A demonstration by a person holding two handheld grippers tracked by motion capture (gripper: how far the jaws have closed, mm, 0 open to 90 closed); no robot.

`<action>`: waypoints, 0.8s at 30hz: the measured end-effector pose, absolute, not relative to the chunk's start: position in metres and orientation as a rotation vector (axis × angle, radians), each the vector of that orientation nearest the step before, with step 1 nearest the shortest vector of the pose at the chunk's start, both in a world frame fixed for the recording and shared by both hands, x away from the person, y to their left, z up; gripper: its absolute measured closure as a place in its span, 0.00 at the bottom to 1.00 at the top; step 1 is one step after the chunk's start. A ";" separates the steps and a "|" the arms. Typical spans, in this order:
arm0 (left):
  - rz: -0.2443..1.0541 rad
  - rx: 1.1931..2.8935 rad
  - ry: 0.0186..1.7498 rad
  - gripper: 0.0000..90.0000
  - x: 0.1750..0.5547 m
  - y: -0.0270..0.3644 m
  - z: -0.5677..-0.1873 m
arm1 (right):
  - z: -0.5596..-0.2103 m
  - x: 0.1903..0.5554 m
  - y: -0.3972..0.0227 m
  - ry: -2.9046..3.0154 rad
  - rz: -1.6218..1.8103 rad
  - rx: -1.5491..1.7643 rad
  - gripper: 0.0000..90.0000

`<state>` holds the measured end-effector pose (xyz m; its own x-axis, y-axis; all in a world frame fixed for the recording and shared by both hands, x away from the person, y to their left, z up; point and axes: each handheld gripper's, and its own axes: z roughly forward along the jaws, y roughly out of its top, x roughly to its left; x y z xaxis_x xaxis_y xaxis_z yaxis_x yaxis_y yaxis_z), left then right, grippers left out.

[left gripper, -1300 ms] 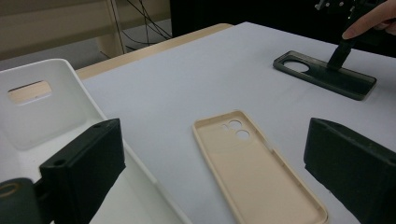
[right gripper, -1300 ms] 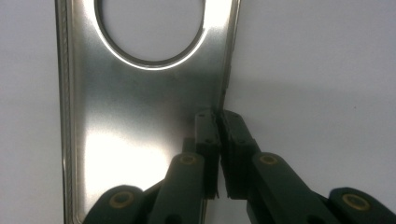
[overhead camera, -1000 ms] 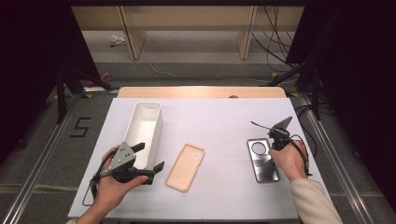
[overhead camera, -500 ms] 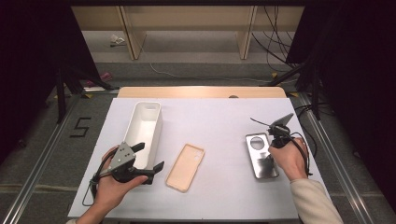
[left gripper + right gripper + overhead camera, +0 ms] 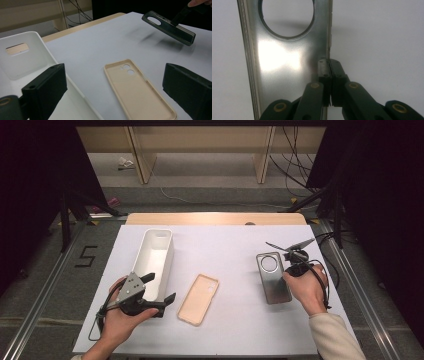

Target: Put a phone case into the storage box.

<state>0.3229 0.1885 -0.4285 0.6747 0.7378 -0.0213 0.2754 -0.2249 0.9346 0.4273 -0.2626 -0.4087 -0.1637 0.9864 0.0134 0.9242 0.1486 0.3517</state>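
- Desk (image 5: 240, 245): white sheet over a wooden top, whose far edge shows bare. Floor beside it, left, carries a black marking (image 5: 86, 256) that reads "5". No other writing or brand legible.
- White rectangular plastic bin (image 5: 156, 257): left of centre, long axis running near to far, empty, slot handle cut in its far end wall.
- Beige soft phone case (image 5: 199, 298): lies flat on the desk, open side up, near centre, just right of the bin; two round camera holes at its far end. Untouched.
- Grey metallic phone case with a large round camera opening (image 5: 272, 277): right side of the desk. In the left gripper view it hangs tilted, clear of the surface, with its shadow below.
- Right gripper (image 5: 292, 265): fingers (image 5: 323, 75) clenched on the right-hand edge of the grey case, pinching the thin side wall.
- Left gripper (image 5: 162, 292): near the bin's near end, fingers (image 5: 45, 87) spread apart with nothing between them, aimed toward the beige case.
- Step in hand, as judged: lifting the grey case off the desk. Next move likely carries it left toward the bin; the edge pinch is narrow, so the case could swing or slip.
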 end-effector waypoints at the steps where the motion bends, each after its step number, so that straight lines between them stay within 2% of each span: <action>1: 0.529 1.798 0.808 0.06 0.323 0.188 -0.429 | -0.408 0.427 -0.262 2.201 0.431 1.862 0.99; 24: 0.501 1.761 0.818 0.08 0.324 0.173 -0.417 | -0.395 0.404 -0.234 2.124 0.856 1.610 0.99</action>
<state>0.3238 0.1727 -0.4171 0.6747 0.7358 -0.0582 0.2824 -0.1845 0.9414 0.4043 -0.2338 -0.3946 -0.2997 0.9501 0.0866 0.7449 0.1763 0.6434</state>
